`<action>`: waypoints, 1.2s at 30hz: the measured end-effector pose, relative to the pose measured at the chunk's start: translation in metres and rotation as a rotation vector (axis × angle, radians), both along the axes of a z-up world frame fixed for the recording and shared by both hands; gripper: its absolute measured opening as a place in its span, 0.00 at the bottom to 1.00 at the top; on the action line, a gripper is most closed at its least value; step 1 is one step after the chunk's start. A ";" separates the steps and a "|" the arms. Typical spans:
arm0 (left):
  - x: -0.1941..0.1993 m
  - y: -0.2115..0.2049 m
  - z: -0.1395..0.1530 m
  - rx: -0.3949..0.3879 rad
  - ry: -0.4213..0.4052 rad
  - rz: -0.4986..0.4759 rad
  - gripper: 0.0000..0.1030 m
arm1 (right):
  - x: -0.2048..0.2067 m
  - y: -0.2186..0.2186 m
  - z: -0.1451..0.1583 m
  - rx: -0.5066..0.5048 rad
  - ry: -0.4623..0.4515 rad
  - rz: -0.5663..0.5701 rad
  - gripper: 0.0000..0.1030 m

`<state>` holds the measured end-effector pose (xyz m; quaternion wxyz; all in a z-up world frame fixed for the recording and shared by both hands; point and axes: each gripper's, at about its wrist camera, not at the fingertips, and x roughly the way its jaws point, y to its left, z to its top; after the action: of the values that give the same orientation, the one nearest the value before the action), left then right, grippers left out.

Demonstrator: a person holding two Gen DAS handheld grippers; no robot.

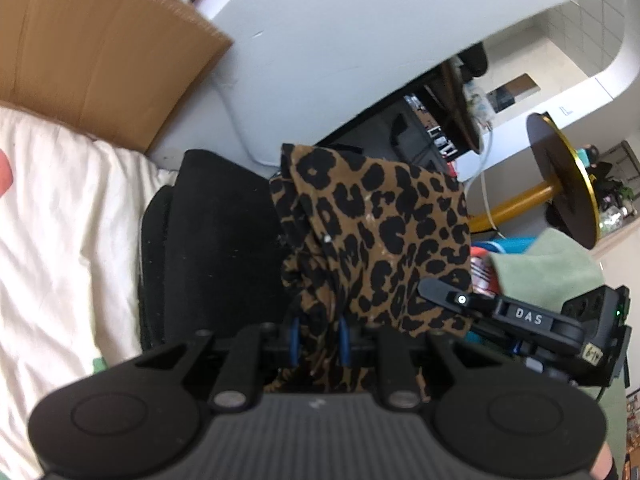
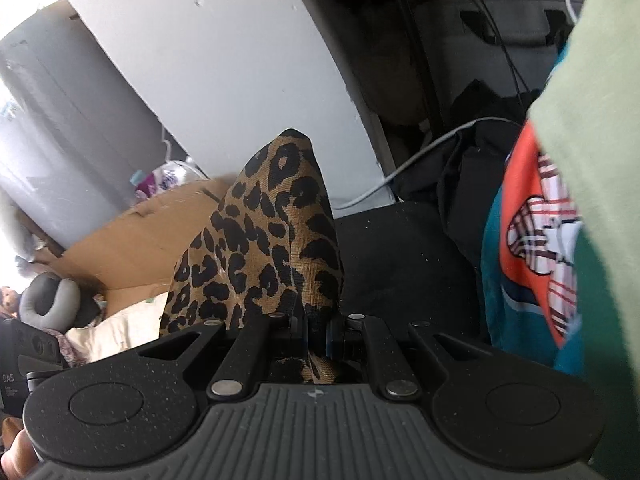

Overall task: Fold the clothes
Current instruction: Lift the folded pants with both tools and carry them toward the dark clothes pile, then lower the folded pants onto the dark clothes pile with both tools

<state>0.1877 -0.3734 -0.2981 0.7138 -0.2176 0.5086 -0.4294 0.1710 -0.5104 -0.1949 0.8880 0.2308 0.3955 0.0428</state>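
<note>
The left gripper (image 1: pixel 319 340) is clamped on a bunched edge of the thin leopard-print garment in brown and black (image 1: pixel 372 236), which rises in folds above its blue-padded fingers. The right gripper (image 2: pixel 318 334) pinches another corner of the same garment (image 2: pixel 272 240), the cloth standing up in a peak between its nearly closed jaws. The garment hangs over a folded black fabric pile (image 1: pixel 216 240), beside a cream quilt (image 1: pixel 60 220) and a brown cardboard box (image 1: pixel 100 52). A sage-green cloth (image 2: pixel 592 160) hangs at the right
</note>
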 end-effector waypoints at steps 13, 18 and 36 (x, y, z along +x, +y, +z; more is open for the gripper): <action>0.036 -0.012 -0.041 -0.016 0.024 0.007 0.19 | 0.052 0.000 -0.038 -0.077 0.039 0.032 0.06; 0.053 -0.016 -0.051 -0.006 0.027 0.015 0.19 | 0.077 0.000 -0.055 -0.091 0.047 0.039 0.06; 0.092 -0.046 -0.077 0.094 -0.007 0.008 0.20 | 0.127 -0.015 -0.112 -0.169 0.110 -0.042 0.12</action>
<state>0.2797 -0.4198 -0.3753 0.7267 -0.1843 0.5249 -0.4031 0.2981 -0.5253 -0.3064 0.8818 0.1655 0.4410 -0.0221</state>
